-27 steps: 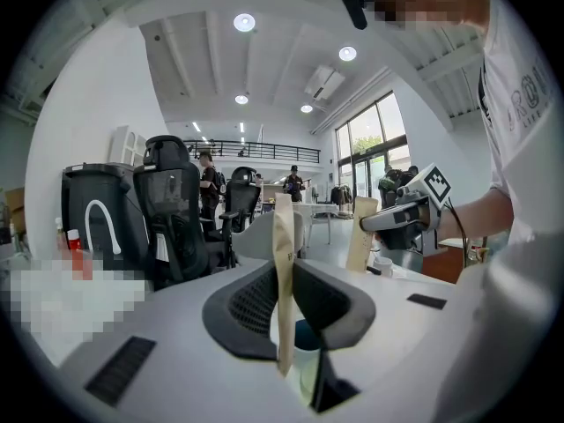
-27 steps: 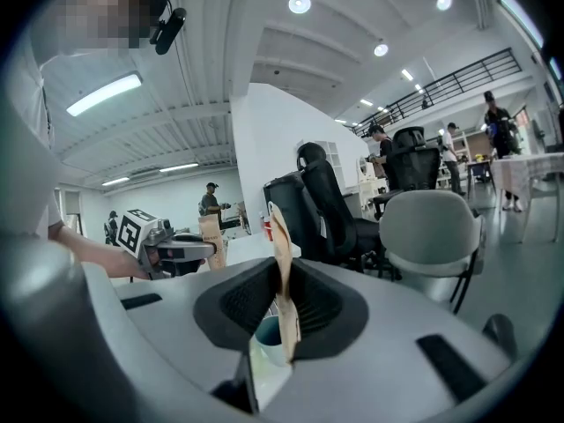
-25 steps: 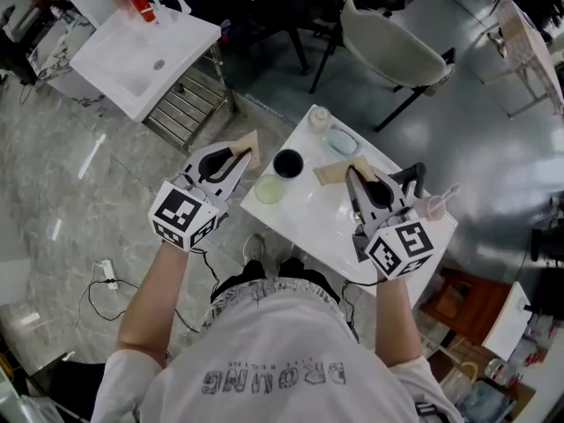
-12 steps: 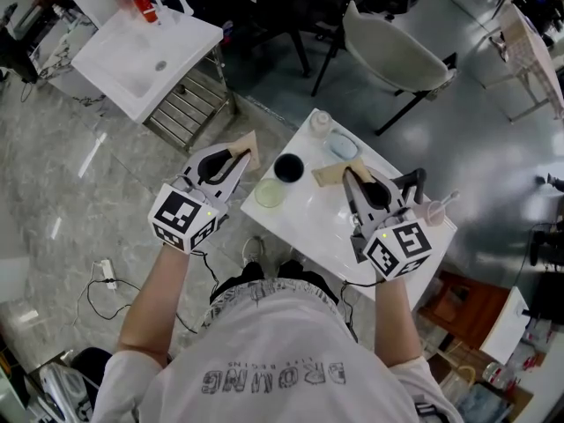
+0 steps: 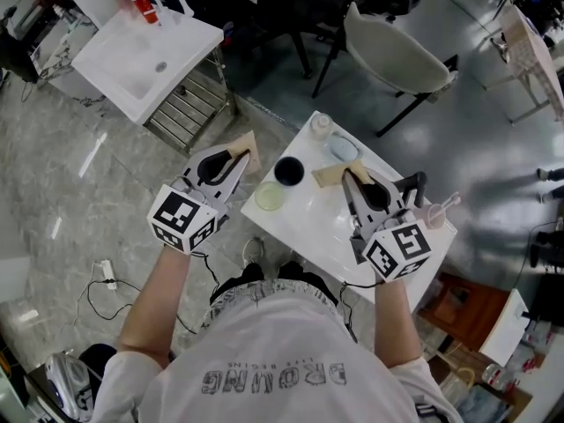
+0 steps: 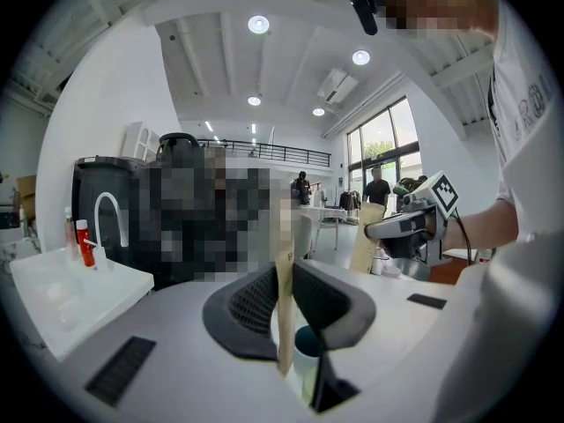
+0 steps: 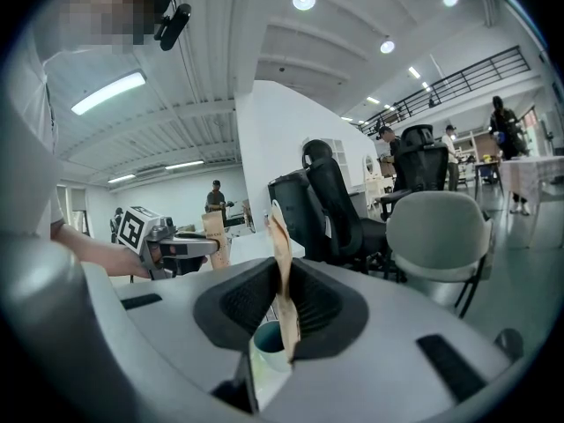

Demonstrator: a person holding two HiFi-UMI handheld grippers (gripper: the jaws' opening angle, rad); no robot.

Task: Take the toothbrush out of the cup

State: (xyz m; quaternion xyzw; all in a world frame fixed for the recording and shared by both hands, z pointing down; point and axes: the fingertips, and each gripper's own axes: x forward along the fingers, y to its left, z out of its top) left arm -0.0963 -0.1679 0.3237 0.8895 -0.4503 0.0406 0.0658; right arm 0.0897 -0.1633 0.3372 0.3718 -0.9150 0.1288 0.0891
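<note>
Toothbrush (image 5: 447,203) is seen in the head view standing tilted in a translucent cup (image 5: 434,211) at the 3 o'clock edge of the small white table (image 5: 308,227). The right gripper (image 5: 343,174) is held over the table on the 9 o'clock side of that cup, near it but apart. The left gripper (image 5: 246,144) is held just off the table's 9 o'clock edge. Between the two grippers a dark cup (image 5: 288,167) and a pale green dish (image 5: 269,195) are set on the table. A small jar (image 5: 320,123) and a bluish dish (image 5: 342,145) are placed toward 12 o'clock. A white sink (image 5: 141,60) is seen at 10 o'clock.

In the left gripper view, the tan fingers (image 6: 284,271) are shown pressed flat together, with nothing caught between them. The dark cup is glimpsed low, just under the jaws, and the right gripper is seen at 3 o'clock.

In the right gripper view, the tan fingers are likewise closed on each other and empty (their edges meet along the whole length). A pale cup with a dark inside (image 7: 269,342) is seen below them at 6 o'clock. The left gripper is visible at 9 o'clock.
</note>
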